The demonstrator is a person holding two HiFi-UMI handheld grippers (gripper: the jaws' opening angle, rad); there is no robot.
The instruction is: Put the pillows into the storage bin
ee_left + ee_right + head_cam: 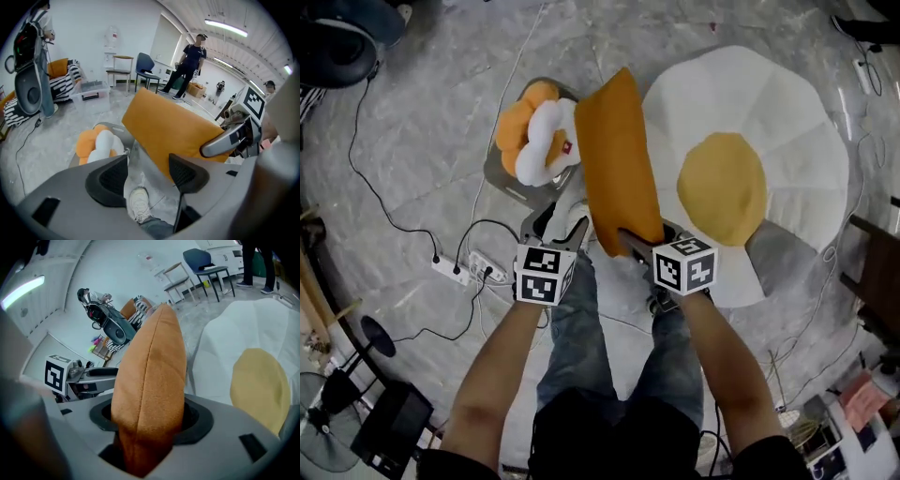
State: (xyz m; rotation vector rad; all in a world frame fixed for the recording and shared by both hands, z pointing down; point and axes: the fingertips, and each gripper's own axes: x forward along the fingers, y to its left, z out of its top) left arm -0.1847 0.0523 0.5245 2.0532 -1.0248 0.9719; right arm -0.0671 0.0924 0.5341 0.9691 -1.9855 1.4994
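My right claw (150, 417) was clamped on the lower end of the orange pillow (619, 155), pads pressed into the fabric on both sides. The pillow stood up out of it toward the top middle of the head view. My left claw (147, 174) stood wide apart with nothing in it, just left of the pillow's lower edge. At upper left of centre the grey storage bin (494, 173) sat on the floor, holding an orange-and-white flower pillow (539, 131). A fried-egg cushion (750, 103) lay to the right, and a power strip (472, 268) at lower left.
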